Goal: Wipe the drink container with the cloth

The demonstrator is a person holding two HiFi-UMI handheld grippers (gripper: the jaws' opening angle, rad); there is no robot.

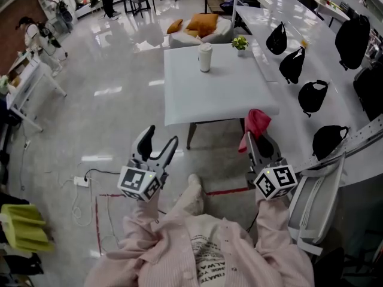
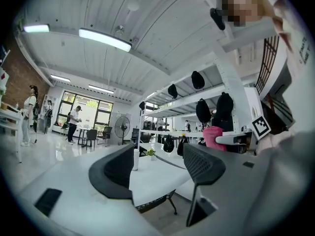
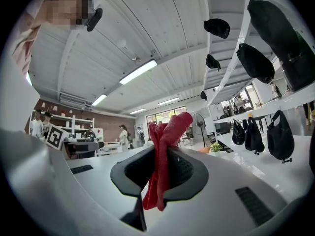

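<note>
A white lidded drink cup (image 1: 205, 57) stands upright near the far edge of the white table (image 1: 221, 94), well ahead of both grippers. My left gripper (image 1: 161, 137) hangs over the floor short of the table's near left corner, open, with nothing between its jaws. Through its jaws in the left gripper view, the left gripper (image 2: 160, 163) looks at the cup (image 2: 136, 159) far off. My right gripper (image 1: 260, 137) is at the table's near right corner, shut on a red cloth (image 1: 256, 124). The cloth (image 3: 165, 151) sticks up and hangs down between the jaws.
A small potted plant (image 1: 240, 42) sits at the table's far right corner. A white shelf unit with several black bags (image 1: 313, 94) runs along the right. Orange cushions (image 1: 202, 24) lie beyond the table. A power strip (image 1: 81, 181) and cable lie on the floor at left.
</note>
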